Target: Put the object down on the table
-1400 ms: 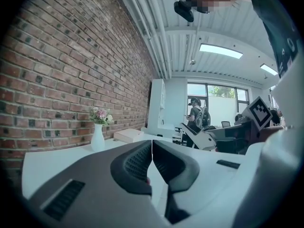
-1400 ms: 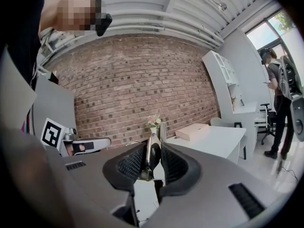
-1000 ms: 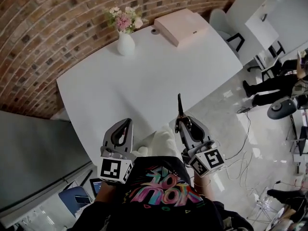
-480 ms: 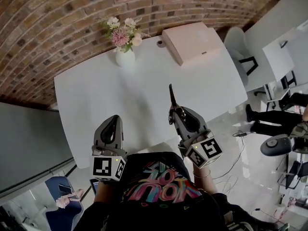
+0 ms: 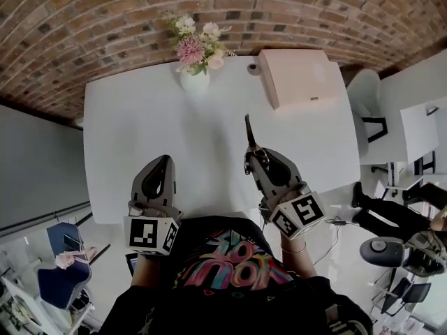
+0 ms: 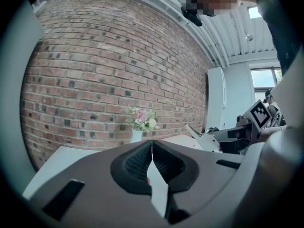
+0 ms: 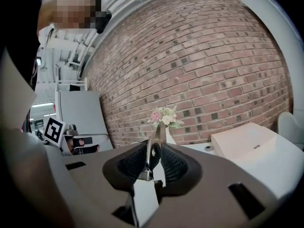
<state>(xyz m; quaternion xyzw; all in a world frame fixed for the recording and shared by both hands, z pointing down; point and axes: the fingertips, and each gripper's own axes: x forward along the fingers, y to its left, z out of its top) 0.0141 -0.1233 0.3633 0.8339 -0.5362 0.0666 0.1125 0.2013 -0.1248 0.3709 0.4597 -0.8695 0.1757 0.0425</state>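
Observation:
My right gripper (image 5: 253, 160) is shut on a slim dark metal tool (image 5: 248, 132), which sticks out forward past the fingertips over the white table (image 5: 133, 131). In the right gripper view the tool (image 7: 159, 133) stands upright between the ribbed pads, with a small hole in its metal. My left gripper (image 5: 162, 162) hovers over the table's near edge, to the left of the right one. Its jaws meet at the tip (image 6: 152, 144) with nothing between them. In the left gripper view the right gripper (image 6: 249, 127) and its tool (image 6: 194, 131) appear at the right.
A white vase of pink and white flowers (image 5: 195, 75) stands at the table's far edge by the brick wall. To its right lies a flat pale pink box (image 5: 302, 75). A white chair (image 5: 364, 93) stands off the right end. Cables and people's legs are on the floor at the right.
The view has swung round, so the table now lies square in front. Both grippers have come in over its near edge. The tool stays in the right gripper.

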